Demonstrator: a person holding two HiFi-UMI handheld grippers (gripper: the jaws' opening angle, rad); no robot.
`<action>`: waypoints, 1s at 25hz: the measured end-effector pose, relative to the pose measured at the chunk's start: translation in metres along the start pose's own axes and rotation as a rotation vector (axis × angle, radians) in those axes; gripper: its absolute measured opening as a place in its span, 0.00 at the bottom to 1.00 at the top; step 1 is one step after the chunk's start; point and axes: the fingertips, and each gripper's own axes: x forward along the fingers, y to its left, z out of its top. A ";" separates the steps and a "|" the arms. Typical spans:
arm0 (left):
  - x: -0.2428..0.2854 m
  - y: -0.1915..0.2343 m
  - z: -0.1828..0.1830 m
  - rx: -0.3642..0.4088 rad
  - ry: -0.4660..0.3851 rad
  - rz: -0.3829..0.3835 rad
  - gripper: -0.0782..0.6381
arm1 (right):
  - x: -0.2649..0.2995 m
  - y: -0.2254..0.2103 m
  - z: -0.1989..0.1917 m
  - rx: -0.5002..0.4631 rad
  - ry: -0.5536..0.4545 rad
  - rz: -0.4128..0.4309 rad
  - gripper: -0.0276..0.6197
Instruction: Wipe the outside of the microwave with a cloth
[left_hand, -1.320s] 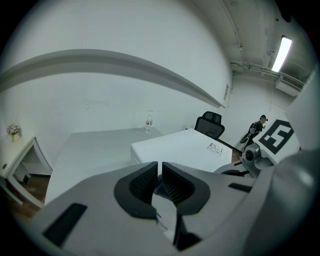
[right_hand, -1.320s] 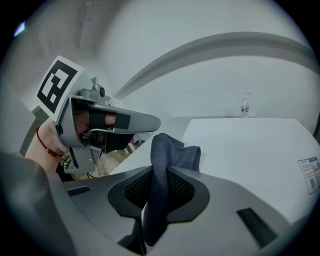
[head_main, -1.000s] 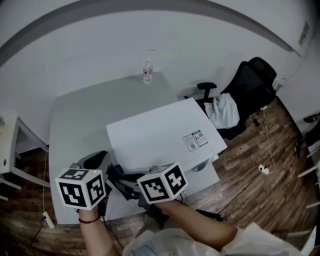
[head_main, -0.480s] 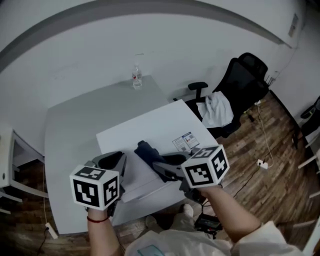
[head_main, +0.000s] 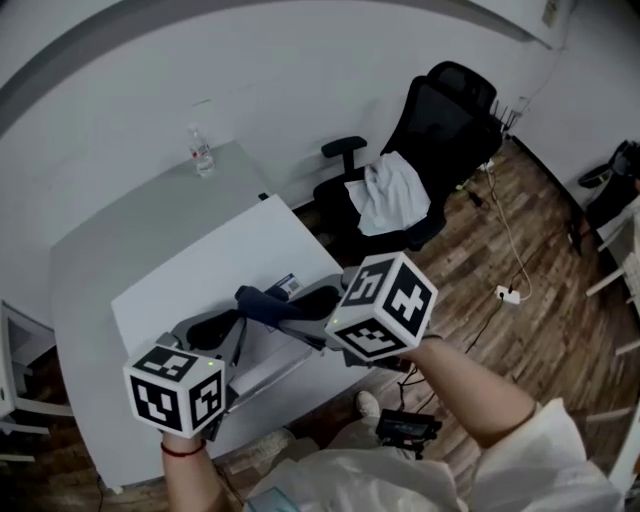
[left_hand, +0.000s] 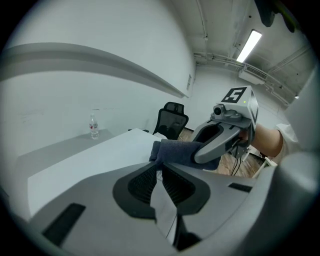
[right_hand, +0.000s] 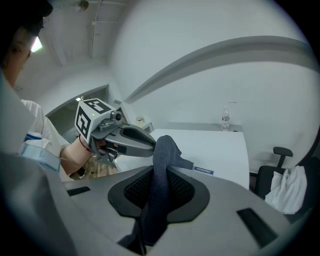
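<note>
The cloth (head_main: 262, 300) is showing as one dark blue-grey piece of soft fabric, bunched into a thick fold. It is running between the jaws of the right tool (head_main: 290, 312), which are pressing on it from both sides, and its free end is sticking out past the tips. It is sitting over the near part of the microwave (head_main: 190, 285); whether it is touching that surface I cannot tell. The microwave is appearing as one plain white box with a small printed label (head_main: 285, 287) near its corner, and it is standing on the grey table (head_main: 100, 240). The left tool (head_main: 235, 325) is pointing at the cloth's end, with its jaws drawn almost together and nothing between them. So I am counting one cloth, one microwave and two tools. Farther back on the table one clear bottle (head_main: 201, 155) is standing upright, well apart from the microwave. Beside the table one black office chair (head_main: 445, 110) is standing on the wooden floor (head_main: 520, 340), and one white garment (head_main: 388, 195) is lying on its seat.
</note>
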 end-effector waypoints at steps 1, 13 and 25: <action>0.010 -0.007 0.003 0.001 0.006 0.003 0.15 | -0.007 -0.006 -0.004 -0.016 0.004 0.016 0.16; 0.073 -0.069 0.034 -0.074 -0.030 0.146 0.24 | -0.069 -0.077 -0.020 -0.224 0.005 0.215 0.16; 0.077 -0.059 0.047 -0.145 -0.057 0.219 0.24 | -0.072 -0.161 0.009 -0.104 -0.139 0.096 0.16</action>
